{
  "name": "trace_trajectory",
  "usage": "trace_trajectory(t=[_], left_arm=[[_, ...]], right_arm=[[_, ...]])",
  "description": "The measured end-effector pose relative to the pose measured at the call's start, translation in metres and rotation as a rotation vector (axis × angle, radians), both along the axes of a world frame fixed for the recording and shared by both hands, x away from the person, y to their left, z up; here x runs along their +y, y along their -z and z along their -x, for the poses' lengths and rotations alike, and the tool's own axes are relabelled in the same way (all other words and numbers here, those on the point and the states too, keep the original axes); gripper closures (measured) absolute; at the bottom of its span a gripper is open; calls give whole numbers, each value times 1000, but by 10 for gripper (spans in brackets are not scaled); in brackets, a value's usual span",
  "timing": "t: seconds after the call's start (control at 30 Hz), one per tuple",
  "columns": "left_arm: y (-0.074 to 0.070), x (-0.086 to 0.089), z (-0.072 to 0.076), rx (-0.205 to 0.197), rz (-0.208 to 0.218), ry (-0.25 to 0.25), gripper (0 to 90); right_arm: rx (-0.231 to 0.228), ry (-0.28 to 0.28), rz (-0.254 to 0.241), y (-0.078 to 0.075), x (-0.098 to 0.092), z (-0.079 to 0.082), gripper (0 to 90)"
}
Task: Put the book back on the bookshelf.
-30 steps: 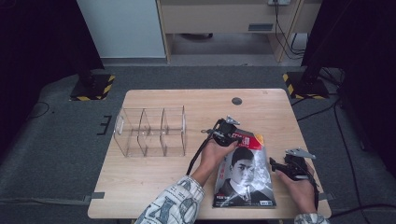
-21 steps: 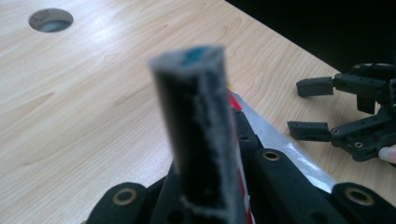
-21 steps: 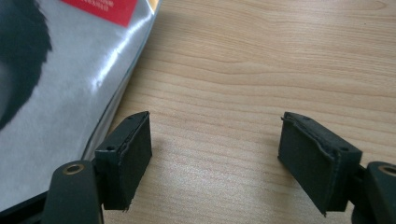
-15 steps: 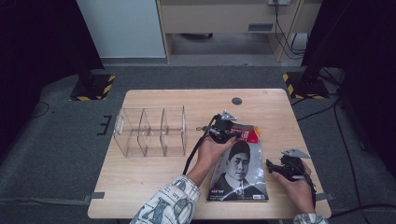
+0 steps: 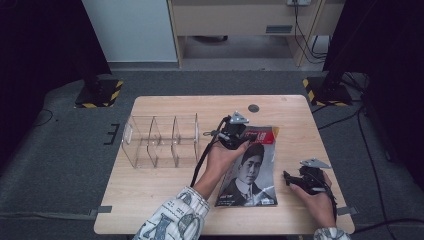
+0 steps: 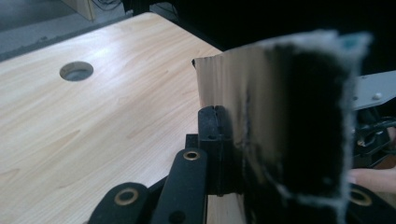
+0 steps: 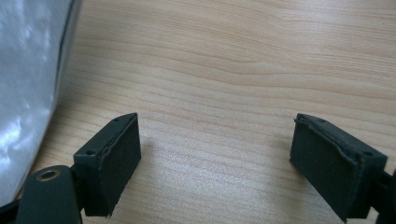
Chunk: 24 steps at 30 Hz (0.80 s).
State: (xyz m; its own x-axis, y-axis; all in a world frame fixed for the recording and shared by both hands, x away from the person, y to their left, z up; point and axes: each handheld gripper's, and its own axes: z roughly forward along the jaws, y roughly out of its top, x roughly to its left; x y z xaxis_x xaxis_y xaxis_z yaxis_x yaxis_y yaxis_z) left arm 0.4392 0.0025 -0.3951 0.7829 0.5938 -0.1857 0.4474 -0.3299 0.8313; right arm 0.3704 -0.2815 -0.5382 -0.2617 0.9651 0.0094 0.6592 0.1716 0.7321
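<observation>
the left gripper [image 5: 234,131] has its jaws clamped tight on the far edge of the magazine [image 5: 248,170], the one with a man's portrait on its cover. in the left gripper view that edge [image 6: 280,126] stands up between the black jaws, curling over, with the bare wood and a round cable hole [image 6: 76,71] beyond it. the magazine's far end is tipped up off the table [image 5: 165,190] while its near end rests close to the table's near edge, right of the middle.

the right gripper [image 5: 295,178] sits low near the table's near right corner, just beside the magazine's right edge and not touching it. its jaws have just been opening and stand wide apart, with nothing between them but wood grain; the glossy cover [image 7: 28,93] shows off to the left in the right gripper view.

a clear plastic organiser [image 5: 160,141] with three compartments stands on the left half of the table, well apart from the magazine.
</observation>
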Motion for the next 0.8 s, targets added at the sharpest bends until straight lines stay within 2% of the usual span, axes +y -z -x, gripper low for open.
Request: trace_trajectory(t=[0.33,0.5,0.53,0.57,0.8], left_arm=[[-26,14,4,-34,55,4,866],[-46,17,6,-62,79,6,867],[-46,17,6,-62,79,6,867],[-51,19,6,-68,94,2,867],[-66,23,5,-85,107,-3,867]], right_arm=[[-1,-7,6,1,1,-2,137],[0,-13,4,0,2,-2,134],[0,-13,4,0,2,-2,134],[-2,-12,6,0,2,-2,134],[1,-14,10,0,2,-2,129]])
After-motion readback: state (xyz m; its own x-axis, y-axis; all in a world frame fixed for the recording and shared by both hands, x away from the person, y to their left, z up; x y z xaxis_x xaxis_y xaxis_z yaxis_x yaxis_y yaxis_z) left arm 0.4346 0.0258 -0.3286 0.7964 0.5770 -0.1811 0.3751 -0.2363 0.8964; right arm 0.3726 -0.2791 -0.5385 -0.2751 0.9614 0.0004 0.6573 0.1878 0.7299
